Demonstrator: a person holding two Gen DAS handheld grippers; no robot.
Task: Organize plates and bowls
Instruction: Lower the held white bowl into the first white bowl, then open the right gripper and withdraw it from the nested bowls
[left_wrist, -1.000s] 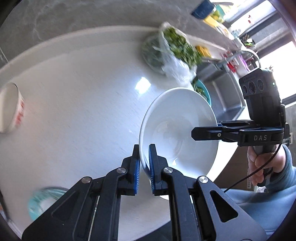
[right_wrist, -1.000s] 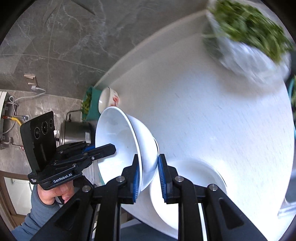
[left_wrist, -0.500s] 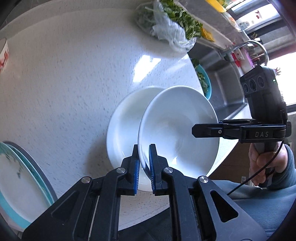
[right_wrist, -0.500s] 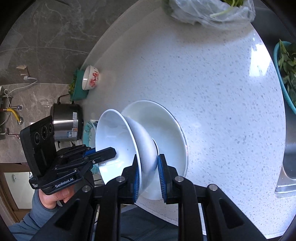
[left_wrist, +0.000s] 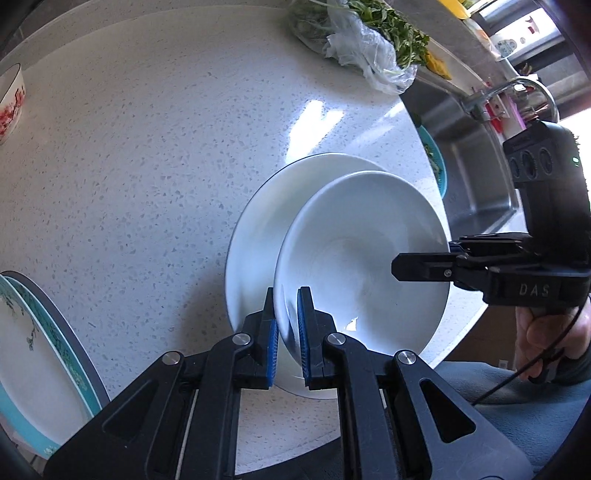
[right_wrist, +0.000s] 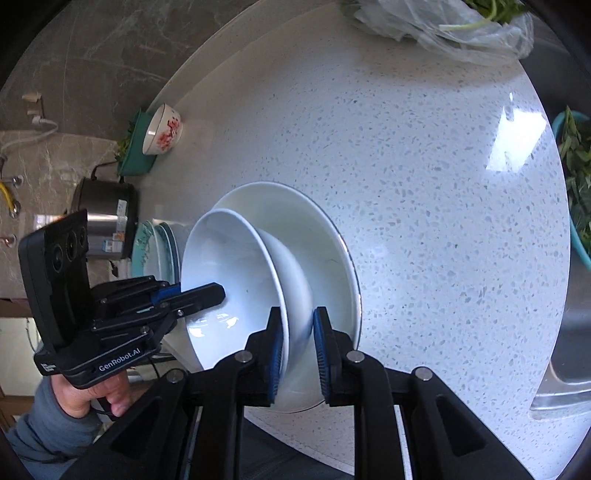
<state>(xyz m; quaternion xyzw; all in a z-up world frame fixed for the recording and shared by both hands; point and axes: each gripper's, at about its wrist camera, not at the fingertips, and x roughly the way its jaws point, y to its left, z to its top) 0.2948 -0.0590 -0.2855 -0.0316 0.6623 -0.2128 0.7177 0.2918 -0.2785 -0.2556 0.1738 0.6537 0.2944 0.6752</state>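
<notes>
A white bowl (left_wrist: 362, 258) hangs tilted between both grippers, just over a wide white plate (left_wrist: 255, 229) on the speckled counter (left_wrist: 147, 166). My left gripper (left_wrist: 286, 306) is shut on the bowl's near rim. In the right wrist view my right gripper (right_wrist: 297, 321) has the opposite wall of the bowl (right_wrist: 229, 266) between its blue pads, and its jaws are closing on it. The plate (right_wrist: 328, 229) lies directly under the bowl. Whether the bowl's base touches the plate I cannot tell.
Teal-rimmed plates (left_wrist: 33, 332) are stacked at the counter's left edge beside a steel pot (right_wrist: 103, 218). A red-flowered bowl (right_wrist: 164, 129) stands at the far left. A bag of greens (left_wrist: 362, 48), a sink (left_wrist: 480, 177) and a teal basket of greens (right_wrist: 576, 184) are to the right.
Both grippers have come down with the bowl toward the counter. The white plate has come into view below it and now sits right under the bowl.
</notes>
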